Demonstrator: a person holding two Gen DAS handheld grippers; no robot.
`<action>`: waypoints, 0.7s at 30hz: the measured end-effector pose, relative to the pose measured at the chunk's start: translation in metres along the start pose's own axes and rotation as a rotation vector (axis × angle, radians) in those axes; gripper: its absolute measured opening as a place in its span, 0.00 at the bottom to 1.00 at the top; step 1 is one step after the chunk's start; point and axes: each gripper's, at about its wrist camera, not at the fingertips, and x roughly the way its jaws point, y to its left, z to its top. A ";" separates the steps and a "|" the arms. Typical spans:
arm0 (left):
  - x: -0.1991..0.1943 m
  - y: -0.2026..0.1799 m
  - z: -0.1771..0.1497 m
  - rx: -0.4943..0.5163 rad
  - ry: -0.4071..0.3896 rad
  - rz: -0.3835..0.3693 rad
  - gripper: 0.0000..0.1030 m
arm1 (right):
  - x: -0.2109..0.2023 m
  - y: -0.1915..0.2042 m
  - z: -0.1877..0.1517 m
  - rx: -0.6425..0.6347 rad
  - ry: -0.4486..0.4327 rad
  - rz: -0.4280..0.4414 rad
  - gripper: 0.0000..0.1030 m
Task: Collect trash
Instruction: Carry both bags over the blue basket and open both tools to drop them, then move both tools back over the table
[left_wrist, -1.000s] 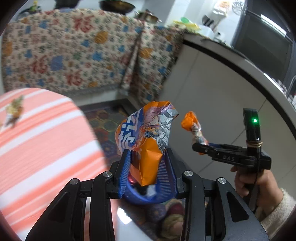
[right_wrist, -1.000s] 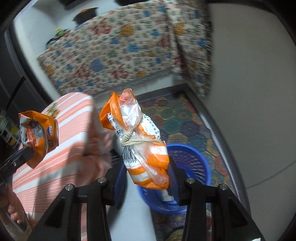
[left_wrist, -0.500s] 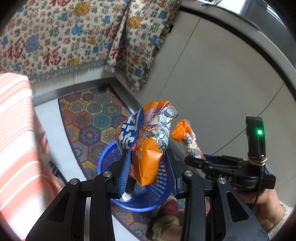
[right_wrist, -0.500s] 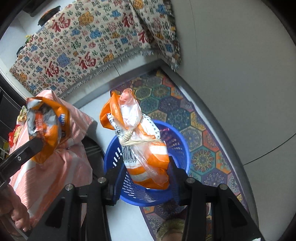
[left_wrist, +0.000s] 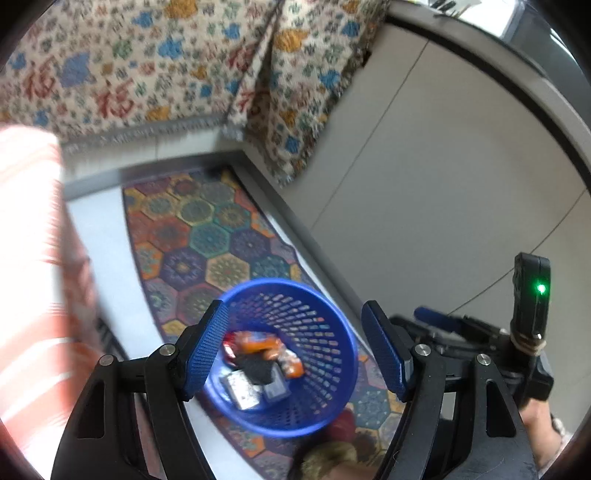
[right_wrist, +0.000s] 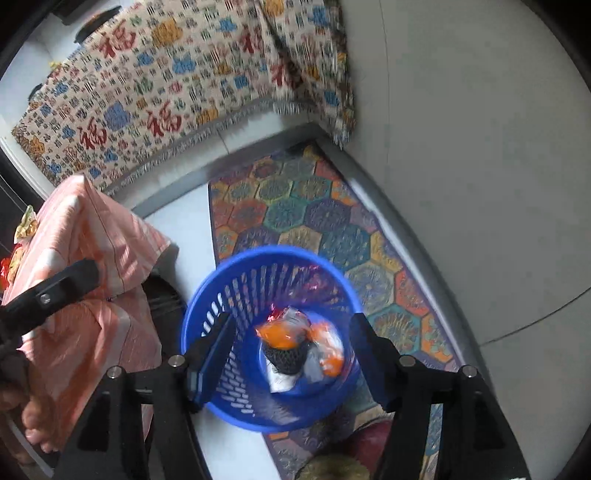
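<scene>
My jaws have just been opening on both sides; the left gripper (left_wrist: 295, 350) and right gripper (right_wrist: 291, 354) are released, with nothing between them. The wrappers (right_wrist: 295, 332) lie in the blue basket (right_wrist: 221, 295), below me. The basket stands on the rug's (right_wrist: 314, 214) edge, near the wall (right_wrist: 461, 166). Any print is too blurred to read.

The right claw (right_wrist: 290, 354) is hanging over the blue basket (right_wrist: 207, 314), its jaws having just been opening, nothing between them. Orange wrappers (right_wrist: 282, 334) and a dark mesh lump (right_wrist: 286, 358) are lying in the basket's bottom. The basket is standing on the floor at the near edge of a hexagon-patterned rug (right_wrist: 314, 218). A striped pink cloth (right_wrist: 92, 266) is draping at left, where the left claw (right_wrist: 51, 291) is showing.
</scene>
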 end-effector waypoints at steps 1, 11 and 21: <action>-0.016 0.000 0.001 0.009 -0.015 0.010 0.74 | -0.006 0.003 0.003 -0.008 -0.025 -0.005 0.64; -0.162 0.071 -0.043 0.069 -0.100 0.286 0.93 | -0.072 0.096 0.007 -0.230 -0.253 -0.041 0.73; -0.232 0.238 -0.092 -0.127 -0.059 0.627 0.93 | -0.070 0.313 -0.044 -0.559 -0.108 0.214 0.73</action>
